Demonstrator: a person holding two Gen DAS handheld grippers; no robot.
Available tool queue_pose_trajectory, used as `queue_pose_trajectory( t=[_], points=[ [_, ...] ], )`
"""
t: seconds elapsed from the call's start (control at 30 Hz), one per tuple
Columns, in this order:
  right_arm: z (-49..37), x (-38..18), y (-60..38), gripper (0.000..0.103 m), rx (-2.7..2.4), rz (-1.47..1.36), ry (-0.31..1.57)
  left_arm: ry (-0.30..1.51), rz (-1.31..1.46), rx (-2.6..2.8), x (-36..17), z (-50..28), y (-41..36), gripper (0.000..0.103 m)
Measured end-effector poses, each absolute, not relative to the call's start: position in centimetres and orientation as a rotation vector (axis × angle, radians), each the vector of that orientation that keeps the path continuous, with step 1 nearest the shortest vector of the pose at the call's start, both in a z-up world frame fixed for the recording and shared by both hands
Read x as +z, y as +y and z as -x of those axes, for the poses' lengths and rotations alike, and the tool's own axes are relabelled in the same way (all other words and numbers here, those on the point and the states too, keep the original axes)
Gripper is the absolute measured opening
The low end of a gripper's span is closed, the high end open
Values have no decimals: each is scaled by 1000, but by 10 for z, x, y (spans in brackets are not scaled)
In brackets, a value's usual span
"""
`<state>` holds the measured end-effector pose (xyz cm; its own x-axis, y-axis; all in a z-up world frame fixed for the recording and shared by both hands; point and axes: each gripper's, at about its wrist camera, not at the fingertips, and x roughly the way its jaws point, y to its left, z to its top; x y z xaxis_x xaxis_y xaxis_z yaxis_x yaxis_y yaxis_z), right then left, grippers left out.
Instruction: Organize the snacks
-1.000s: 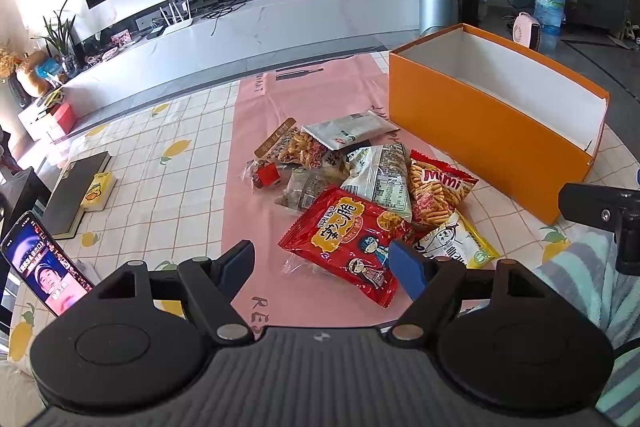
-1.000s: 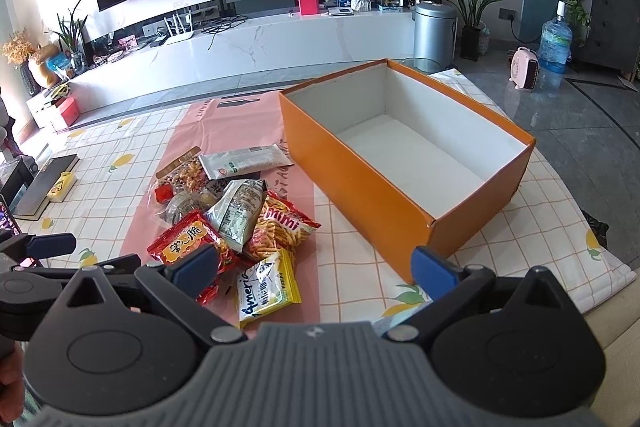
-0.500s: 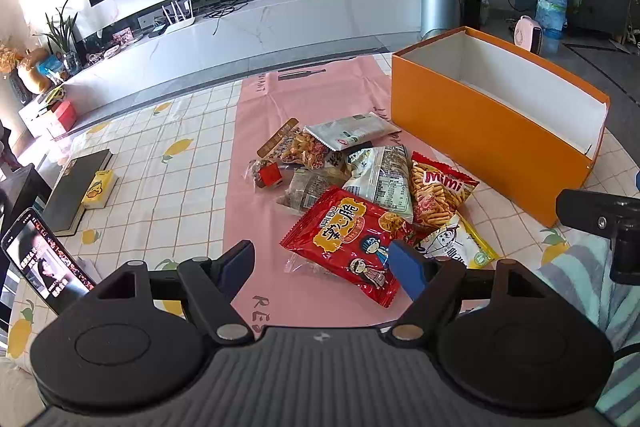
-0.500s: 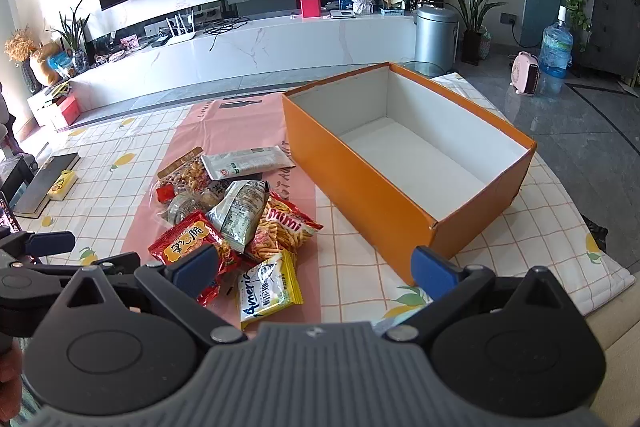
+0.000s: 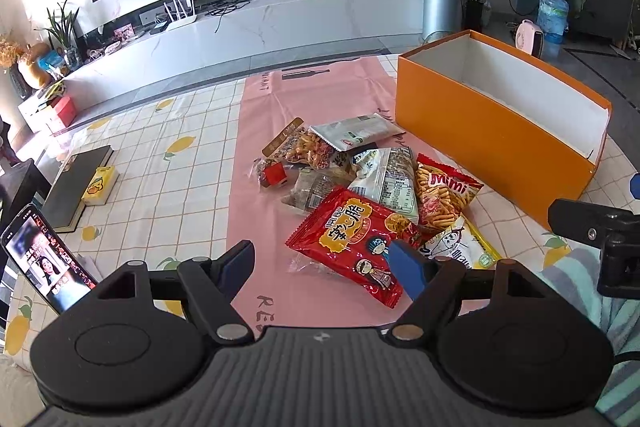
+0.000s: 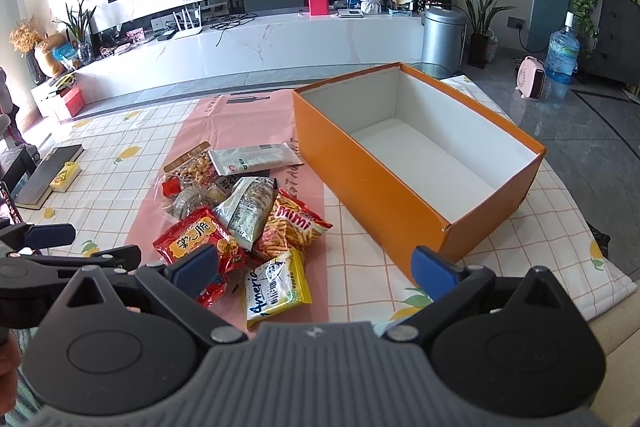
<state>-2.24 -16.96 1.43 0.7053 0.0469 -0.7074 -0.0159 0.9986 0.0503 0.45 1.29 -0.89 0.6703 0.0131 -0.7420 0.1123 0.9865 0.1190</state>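
I hold both grippers low over the near edge of the desk (image 5: 168, 163), and neither has anything in it. The left gripper (image 5: 322, 263) has its jaws spread wide, and the red snack bag (image 5: 352, 239) lies just ahead of them, its near corner between the tips, so it looks like the easiest first pick. The right gripper (image 6: 316, 267) is spread wide too, with the yellow-edged packet (image 6: 276, 283) just ahead of its jaws. The rest of the snack pile (image 6: 248, 199) sits loosely heaped beyond that, bags overlapping. The orange box (image 6: 372, 187) stands open and bare inside, ahead and to the right of the right jaws, near the pile, so I judge it is where the snacks should go. None is in yet.
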Motion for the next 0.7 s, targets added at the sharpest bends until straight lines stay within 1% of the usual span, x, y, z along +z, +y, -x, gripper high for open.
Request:
queue_pose_trajectory(
  t=[0.43, 0.5, 0.57, 0.7],
  points=[
    [11, 11, -159, 99, 44, -20, 784, 842, -140, -56, -9, -14, 29, 89],
    [9, 10, -157, 99, 49, -11, 784, 842, -136, -55, -10, -16, 30, 88],
    [6, 8, -154, 99, 57, -4, 780, 847, -126, -60, -11, -19, 35, 84],
    [-3, 3, -148, 99, 71, 1, 777, 862, -111, -69, -14, -26, 40, 82]
  ],
)
